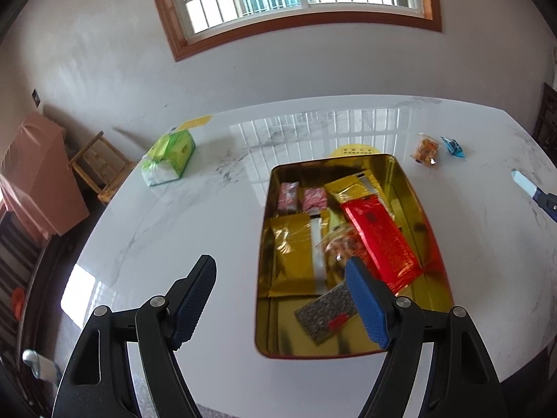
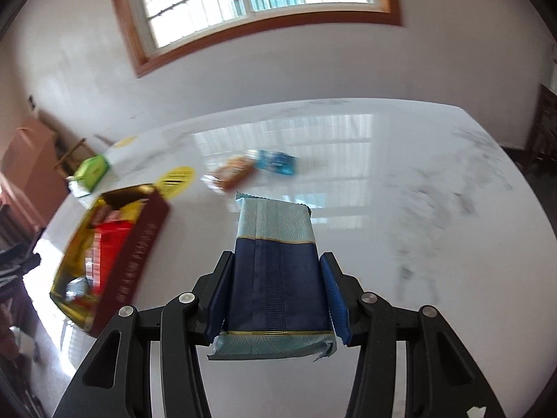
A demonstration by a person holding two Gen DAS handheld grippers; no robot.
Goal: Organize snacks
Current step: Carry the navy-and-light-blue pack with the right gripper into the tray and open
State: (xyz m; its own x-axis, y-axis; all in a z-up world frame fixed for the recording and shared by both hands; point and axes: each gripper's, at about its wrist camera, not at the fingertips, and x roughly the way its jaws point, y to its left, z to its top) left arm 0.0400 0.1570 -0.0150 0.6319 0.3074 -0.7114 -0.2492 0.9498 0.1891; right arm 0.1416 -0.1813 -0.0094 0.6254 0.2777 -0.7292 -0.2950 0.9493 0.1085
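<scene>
An open gold tin (image 1: 410, 188) lies on the white marble table. Inside are a red packet (image 1: 379, 240), gold packets (image 1: 289, 254), two pink ones (image 1: 289, 196) and a grey one (image 1: 327, 310). My left gripper (image 1: 278, 264) hovers open over the tin's near left part with nothing between its fingers. My right gripper (image 2: 276, 257) is shut on a dark blue and pale blue snack packet (image 2: 275, 244), held above the table to the right of the tin (image 2: 139, 244). An orange snack (image 2: 233, 170) and a small blue snack (image 2: 276, 162) lie loose beyond it.
A green tissue pack (image 1: 170, 156) lies at the table's far left. A round yellow sticker (image 1: 355, 149) shows just behind the tin. A wooden chair (image 1: 101, 163) stands off the left edge. Bare tabletop (image 2: 417, 209) stretches to the right of the held packet.
</scene>
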